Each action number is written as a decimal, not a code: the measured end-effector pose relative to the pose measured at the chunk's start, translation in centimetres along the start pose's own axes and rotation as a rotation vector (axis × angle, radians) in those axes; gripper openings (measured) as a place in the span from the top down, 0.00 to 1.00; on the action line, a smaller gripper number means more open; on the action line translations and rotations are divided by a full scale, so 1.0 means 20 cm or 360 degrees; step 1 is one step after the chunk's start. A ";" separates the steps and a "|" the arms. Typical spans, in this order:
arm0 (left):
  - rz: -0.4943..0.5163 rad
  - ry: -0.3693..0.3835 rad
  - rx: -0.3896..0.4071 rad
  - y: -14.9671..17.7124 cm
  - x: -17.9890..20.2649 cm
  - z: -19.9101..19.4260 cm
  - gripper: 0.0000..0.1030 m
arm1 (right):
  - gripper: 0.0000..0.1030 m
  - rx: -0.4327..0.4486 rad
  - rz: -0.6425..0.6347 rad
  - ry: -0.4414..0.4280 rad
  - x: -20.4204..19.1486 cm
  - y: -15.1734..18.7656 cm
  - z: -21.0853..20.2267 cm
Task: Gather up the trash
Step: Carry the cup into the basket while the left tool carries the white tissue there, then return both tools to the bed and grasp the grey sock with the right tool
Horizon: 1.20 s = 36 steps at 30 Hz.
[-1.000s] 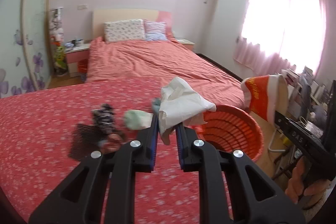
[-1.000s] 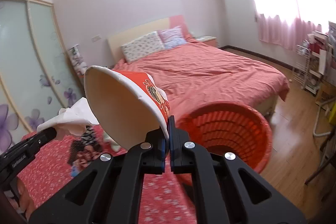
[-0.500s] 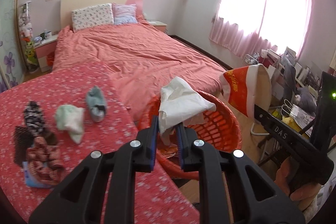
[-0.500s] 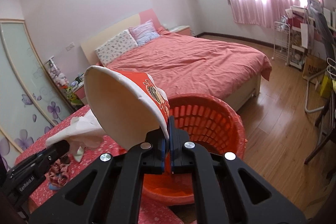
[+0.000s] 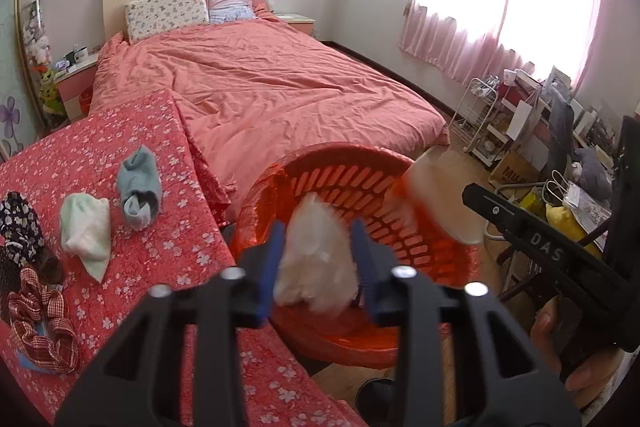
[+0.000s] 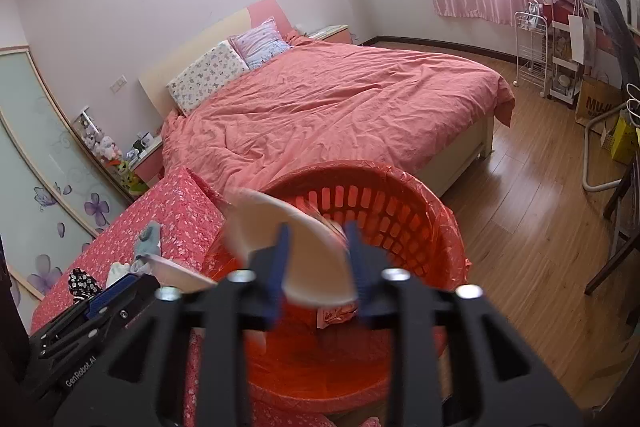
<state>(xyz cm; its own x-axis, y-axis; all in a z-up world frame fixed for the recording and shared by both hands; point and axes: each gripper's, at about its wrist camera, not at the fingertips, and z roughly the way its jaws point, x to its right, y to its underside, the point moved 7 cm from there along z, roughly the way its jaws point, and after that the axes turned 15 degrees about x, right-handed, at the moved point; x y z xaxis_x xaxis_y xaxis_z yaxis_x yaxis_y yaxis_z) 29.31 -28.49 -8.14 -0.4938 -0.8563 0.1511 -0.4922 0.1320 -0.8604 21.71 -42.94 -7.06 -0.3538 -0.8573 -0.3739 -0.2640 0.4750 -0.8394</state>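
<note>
Both grippers gape wide over one orange basket (image 5: 360,183): left gripper (image 5: 318,259) frames one blurred white tissue (image 5: 316,267), right gripper (image 6: 316,263) one blurred paper bowl (image 6: 296,255). Two socks (image 5: 138,183) lie on the tablecloth (image 5: 176,251).

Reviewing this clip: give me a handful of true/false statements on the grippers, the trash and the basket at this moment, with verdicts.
1. Both grippers have their jaws spread open. True: the left gripper and right gripper both show a wide gap.
2. The white tissue is pinched tight by the left gripper. False: it is blurred between spread fingers, apparently released over the orange basket.
3. The paper bowl sits on the bed. False: it is above the basket, between the right gripper's fingers.
4. Two small socks lie on the red floral cloth. True.
5. The basket is lined with an orange bag. True.
</note>
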 end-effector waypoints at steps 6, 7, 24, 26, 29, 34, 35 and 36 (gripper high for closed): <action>-0.0008 -0.0045 -0.0007 0.02 -0.08 -0.03 0.59 | 0.50 0.0012 -0.0038 0.0009 -0.03 0.00 -0.04; -0.0007 -0.0054 -0.0001 0.02 -0.10 -0.05 0.59 | 0.48 0.0023 -0.0064 0.0013 -0.05 0.00 -0.06; -0.0056 -0.0561 0.0096 0.16 -1.01 -0.64 0.47 | 0.45 -0.0019 -0.0442 -0.0162 -0.52 0.19 -0.11; -0.0115 -0.0656 0.0082 0.19 -1.18 -0.70 0.47 | 0.45 -0.0057 -0.0463 -0.0188 -0.59 0.24 -0.09; -0.0187 -0.0759 0.0070 0.24 -1.38 -0.76 0.47 | 0.45 -0.0114 -0.0500 -0.0234 -0.71 0.32 -0.05; -0.0276 -0.0832 0.0059 0.29 -1.58 -0.82 0.47 | 0.46 -0.0165 -0.0543 -0.0288 -0.94 0.40 0.10; -0.0291 -0.0837 0.0056 0.29 -1.61 -0.83 0.47 | 0.46 -0.0180 -0.0542 -0.0295 -0.98 0.41 0.14; -0.0303 -0.0838 0.0052 0.30 -1.63 -0.83 0.47 | 0.46 -0.0195 -0.0536 -0.0301 -1.01 0.42 0.18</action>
<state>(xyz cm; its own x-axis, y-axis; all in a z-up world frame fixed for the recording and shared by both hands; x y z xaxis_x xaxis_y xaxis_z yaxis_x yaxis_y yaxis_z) 30.58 8.55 -10.17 0.0303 -0.9983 0.0490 -0.5111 -0.0577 -0.8576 29.97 -22.41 -7.94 -0.0612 -0.9850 -0.1615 -0.4462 0.1717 -0.8783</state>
